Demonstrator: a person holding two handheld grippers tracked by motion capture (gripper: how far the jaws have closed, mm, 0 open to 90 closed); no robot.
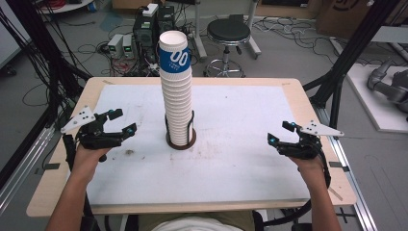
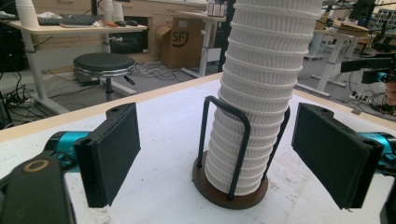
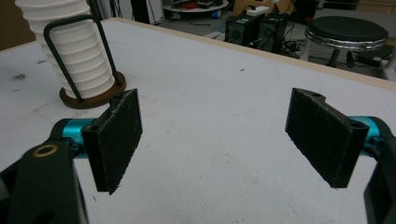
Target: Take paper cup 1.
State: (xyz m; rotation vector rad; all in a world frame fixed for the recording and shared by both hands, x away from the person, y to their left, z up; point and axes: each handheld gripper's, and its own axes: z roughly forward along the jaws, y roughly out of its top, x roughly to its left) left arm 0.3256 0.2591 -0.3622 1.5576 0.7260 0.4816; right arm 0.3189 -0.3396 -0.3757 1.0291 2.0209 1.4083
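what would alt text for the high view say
A tall stack of white ribbed paper cups, the top one banded blue, stands in a black wire holder on a round brown base mid-table. The left hand-held gripper and right hand-held gripper rest open on either side, apart from it.

You can read two large white rounded characters, like "00", on the blue band of the top cup (image 1: 174, 57) in the stack; the smaller white print under them is too blurred. Beyond the table, the brown cardboard box (image 2: 180, 42) bears "SF" in a dark ring.
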